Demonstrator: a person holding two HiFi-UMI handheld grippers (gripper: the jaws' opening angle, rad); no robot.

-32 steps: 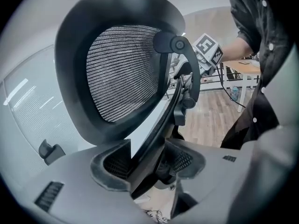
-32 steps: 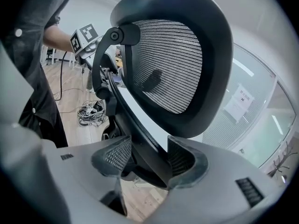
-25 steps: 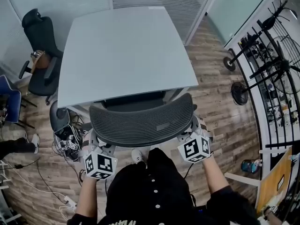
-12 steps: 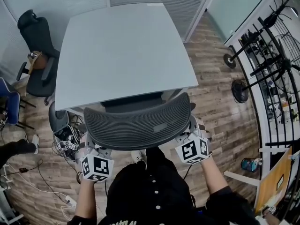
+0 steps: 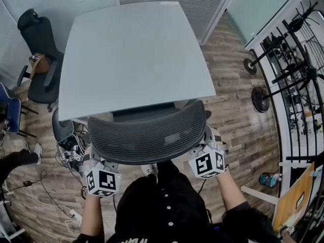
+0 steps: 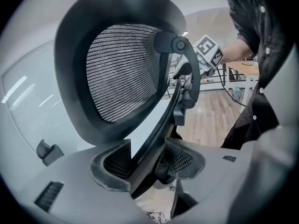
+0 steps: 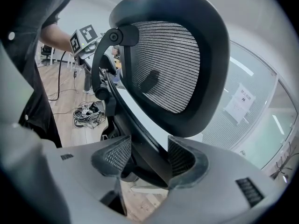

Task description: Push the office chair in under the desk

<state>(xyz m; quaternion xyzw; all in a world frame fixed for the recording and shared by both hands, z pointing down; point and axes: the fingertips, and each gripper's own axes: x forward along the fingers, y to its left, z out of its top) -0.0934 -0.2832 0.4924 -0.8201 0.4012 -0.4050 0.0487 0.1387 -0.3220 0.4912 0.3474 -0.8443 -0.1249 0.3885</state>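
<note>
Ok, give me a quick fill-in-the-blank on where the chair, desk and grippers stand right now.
1. The office chair sits with its seat partly ____ the desk.
2. The left gripper and right gripper each clamp the chair's back frame ____ their jaws.
3. In the head view, a second black chair stands at the desk's ____ side.
4. The cable tangle on the floor lies nearer the ____ gripper.

Missing words: under; between; left; left.

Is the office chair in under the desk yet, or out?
Mostly in: from the head view, only a dark sliver of seat shows between the desk edge and the mesh backrest.
</note>
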